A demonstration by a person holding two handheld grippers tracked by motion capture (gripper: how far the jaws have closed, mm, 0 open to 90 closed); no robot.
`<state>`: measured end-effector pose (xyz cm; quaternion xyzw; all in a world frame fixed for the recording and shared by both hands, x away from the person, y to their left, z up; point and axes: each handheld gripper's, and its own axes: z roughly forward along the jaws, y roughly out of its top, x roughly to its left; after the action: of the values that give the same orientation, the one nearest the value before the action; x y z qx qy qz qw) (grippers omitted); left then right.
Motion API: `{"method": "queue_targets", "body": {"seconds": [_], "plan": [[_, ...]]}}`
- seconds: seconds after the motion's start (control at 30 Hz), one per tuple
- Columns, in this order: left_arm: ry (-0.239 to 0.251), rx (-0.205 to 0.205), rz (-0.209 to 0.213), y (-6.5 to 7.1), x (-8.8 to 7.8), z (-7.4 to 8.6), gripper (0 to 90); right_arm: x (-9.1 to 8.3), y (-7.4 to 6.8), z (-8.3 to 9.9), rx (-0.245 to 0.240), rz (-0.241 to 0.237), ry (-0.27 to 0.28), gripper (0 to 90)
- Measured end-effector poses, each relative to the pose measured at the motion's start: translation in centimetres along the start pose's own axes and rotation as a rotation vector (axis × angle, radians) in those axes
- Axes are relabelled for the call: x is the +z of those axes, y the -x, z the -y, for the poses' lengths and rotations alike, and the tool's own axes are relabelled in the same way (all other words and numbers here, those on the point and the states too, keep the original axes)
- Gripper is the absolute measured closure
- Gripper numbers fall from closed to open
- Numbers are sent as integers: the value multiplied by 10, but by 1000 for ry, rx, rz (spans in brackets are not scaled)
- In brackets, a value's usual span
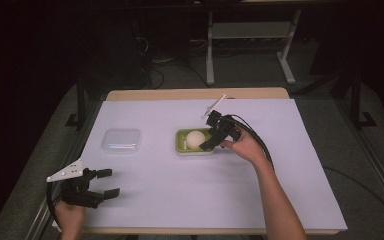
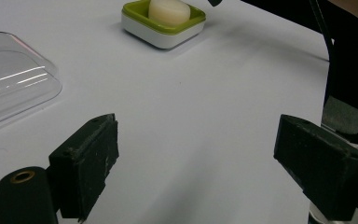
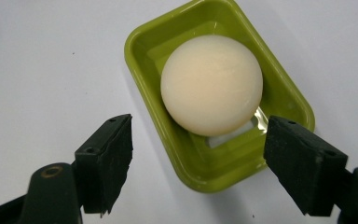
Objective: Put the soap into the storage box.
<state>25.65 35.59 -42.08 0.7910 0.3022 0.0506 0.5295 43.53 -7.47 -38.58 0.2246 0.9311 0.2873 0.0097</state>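
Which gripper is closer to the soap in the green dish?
Right. The right gripper hovers at the dish, open, its fingers straddling the dish's near end below the soap. The left gripper rests far off at the table's near left corner.

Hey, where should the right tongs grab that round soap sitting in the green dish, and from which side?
Grip the round soap across its widest part, coming straight down from above. It bulges above the green dish rim, so its sides are probably reachable there. The right tongs hover open over the dish's near end, jaws wider than the soap.
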Motion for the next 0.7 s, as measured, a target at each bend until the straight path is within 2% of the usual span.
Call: {"method": "queue_targets", "body": {"seconds": [0.23, 0.27, 0.37, 0.7], "plan": [[-6, -1, 1, 1, 0, 0, 131, -8, -5, 12, 16, -5, 12, 230], [-5, 0, 2, 1, 0, 0, 132, -8, -5, 13, 5, -4, 13, 230], [-6, 6, 0, 1, 0, 0, 131, -12, -7, 20, 22, -6, 10, 230], [-6, 12, 3, 2, 1, -1, 131, -25, -12, 39, 19, -4, 35, 227]]}}
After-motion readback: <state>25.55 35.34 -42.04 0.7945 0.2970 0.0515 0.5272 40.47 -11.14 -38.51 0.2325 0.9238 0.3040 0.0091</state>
